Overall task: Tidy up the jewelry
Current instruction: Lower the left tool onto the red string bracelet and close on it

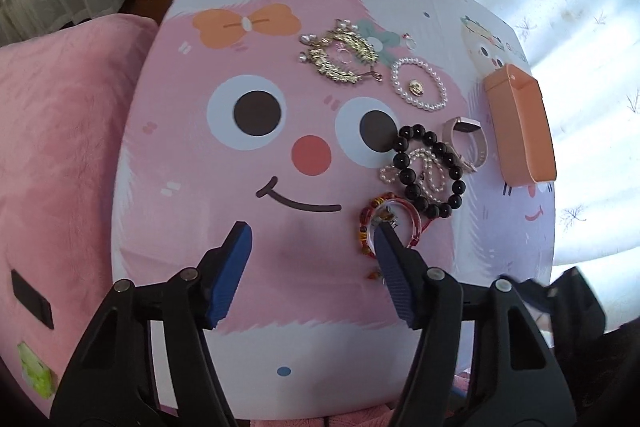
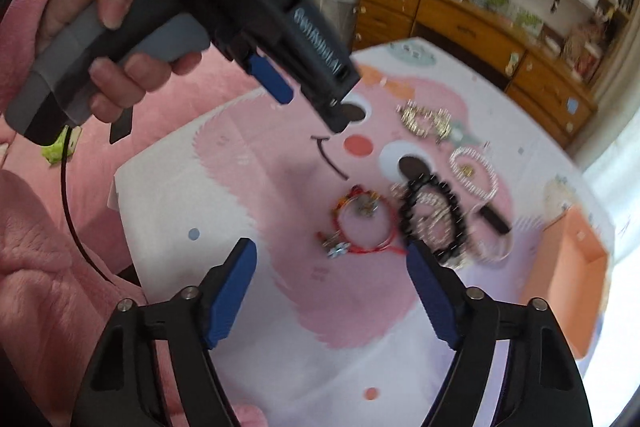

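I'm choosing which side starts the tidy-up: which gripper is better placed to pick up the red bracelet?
Probably the left gripper: one fingertip already sits at the red bracelet, jaws open. The right gripper also faces it, open, but appears further back.

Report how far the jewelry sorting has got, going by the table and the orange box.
Done: nothing visible; the open orange box looks empty, though only part of its inside shows. In hand: nothing held; the left gripper and right gripper are both open above the red beaded bracelet. Left: that bracelet, the black bead bracelet, white pearl bracelet, gold leaf-shaped pieces and pink watch lie on the table.
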Available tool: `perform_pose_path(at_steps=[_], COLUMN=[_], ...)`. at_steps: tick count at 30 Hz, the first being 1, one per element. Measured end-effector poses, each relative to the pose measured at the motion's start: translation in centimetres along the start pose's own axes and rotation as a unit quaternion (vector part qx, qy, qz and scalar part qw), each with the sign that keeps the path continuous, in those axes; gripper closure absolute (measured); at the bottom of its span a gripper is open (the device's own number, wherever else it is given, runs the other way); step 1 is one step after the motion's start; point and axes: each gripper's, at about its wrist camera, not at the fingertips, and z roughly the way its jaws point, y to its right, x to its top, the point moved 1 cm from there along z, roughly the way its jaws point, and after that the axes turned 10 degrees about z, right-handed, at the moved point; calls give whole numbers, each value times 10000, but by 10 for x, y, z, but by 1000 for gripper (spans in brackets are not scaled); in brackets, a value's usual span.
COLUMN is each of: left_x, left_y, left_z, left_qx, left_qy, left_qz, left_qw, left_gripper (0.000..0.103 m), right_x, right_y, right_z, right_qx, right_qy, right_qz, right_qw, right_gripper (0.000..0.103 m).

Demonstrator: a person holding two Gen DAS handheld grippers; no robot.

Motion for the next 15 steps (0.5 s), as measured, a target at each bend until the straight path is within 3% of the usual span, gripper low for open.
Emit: perform_pose_path(at_steps=[7,11,15], left_x=[9,9,12], left_y=[33,56,70], left_z=[26,34,47], left_qx=[-615,-916,-1203], left_qy=[-173,-149,-395], left_qz=[982,1718,2144], left_qw=[9931,9807,9685], left_gripper=[57,70,83], right_x=[-15,-20,-23], right_y=[-2,2,3], right_z=[50,63,74], right_qx=[-226,-475,-686], right_qy=[-183,-46,41], right_qz=[844,1237,1607], right_qw=[9960,9912,9846], right_gripper=[42,50,55])
